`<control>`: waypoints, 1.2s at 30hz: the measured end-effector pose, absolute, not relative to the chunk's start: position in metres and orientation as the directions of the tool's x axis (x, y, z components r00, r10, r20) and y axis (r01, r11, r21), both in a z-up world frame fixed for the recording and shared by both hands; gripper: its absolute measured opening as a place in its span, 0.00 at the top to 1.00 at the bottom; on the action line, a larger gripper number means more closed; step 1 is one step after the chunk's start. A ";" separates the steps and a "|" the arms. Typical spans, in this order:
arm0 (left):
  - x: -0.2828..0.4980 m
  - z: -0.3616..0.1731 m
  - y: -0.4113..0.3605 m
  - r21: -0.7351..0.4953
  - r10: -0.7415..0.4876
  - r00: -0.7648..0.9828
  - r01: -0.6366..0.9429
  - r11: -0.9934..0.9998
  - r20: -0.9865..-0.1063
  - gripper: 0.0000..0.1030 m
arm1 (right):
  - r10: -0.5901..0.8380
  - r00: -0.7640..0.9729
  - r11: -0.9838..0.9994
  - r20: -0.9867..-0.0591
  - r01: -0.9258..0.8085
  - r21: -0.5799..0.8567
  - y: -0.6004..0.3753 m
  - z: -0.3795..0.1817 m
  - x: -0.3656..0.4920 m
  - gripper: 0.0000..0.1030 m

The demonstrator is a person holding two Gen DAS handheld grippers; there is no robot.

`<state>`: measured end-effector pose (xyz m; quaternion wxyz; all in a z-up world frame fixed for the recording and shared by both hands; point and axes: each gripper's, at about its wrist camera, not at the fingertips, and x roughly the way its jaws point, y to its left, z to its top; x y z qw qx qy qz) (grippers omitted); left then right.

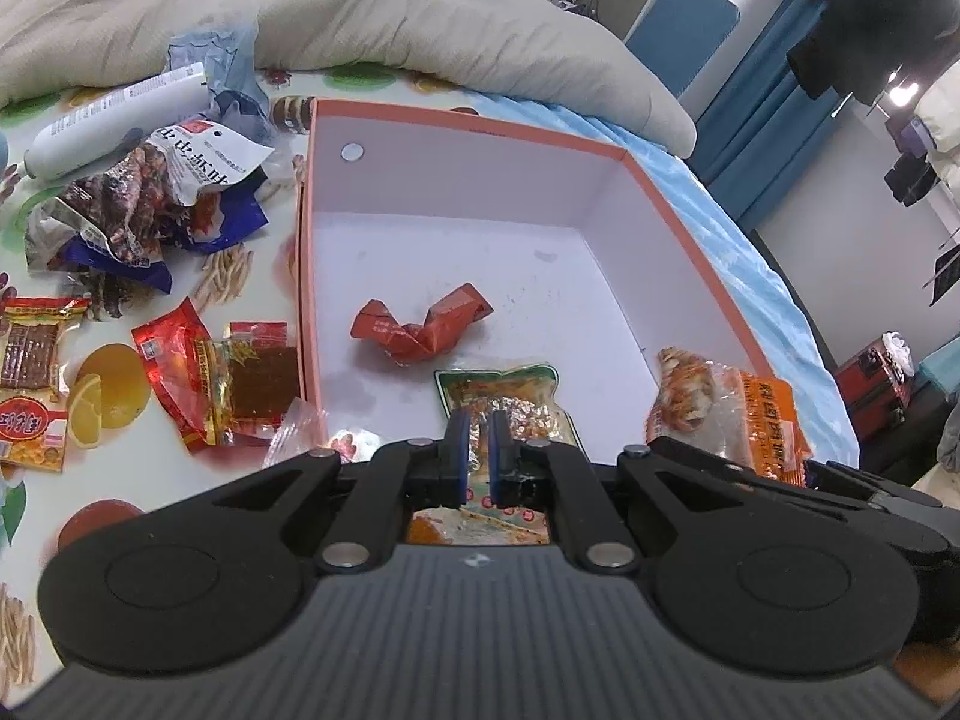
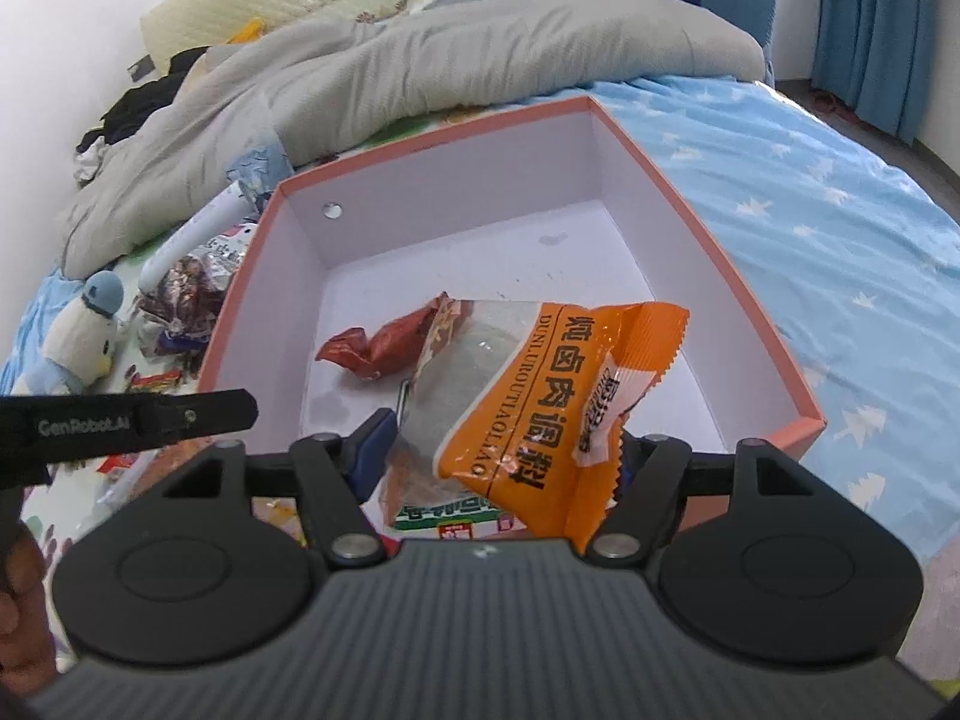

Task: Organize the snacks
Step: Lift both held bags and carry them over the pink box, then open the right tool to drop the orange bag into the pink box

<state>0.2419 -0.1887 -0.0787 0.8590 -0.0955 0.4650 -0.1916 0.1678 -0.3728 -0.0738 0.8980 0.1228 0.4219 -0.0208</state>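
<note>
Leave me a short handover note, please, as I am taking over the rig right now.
Left gripper: shut above the green-edged packet in the box; no clear pinch.
Right gripper: closed on the orange packet, held over the box's near right corner.
Done: red wrapper and green-edged packet lie in the box.
Left: drop the orange packet, then move the loose snacks beside the box in.

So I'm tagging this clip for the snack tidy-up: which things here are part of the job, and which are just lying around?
Part of the job:
- orange-rimmed box
- red packet inside it
- green-edged pouch in the left gripper
- orange packet in the right gripper
- loose snack packets beside the box

Lying about:
- white tube
- penguin plush
- grey duvet
</note>
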 end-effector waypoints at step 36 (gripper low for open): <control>0.151 -0.088 -0.091 -0.483 -0.465 0.553 0.125 0.867 -0.691 0.50 | 0.302 0.664 0.857 -0.684 0.125 0.500 -0.342 -0.085 0.073 0.27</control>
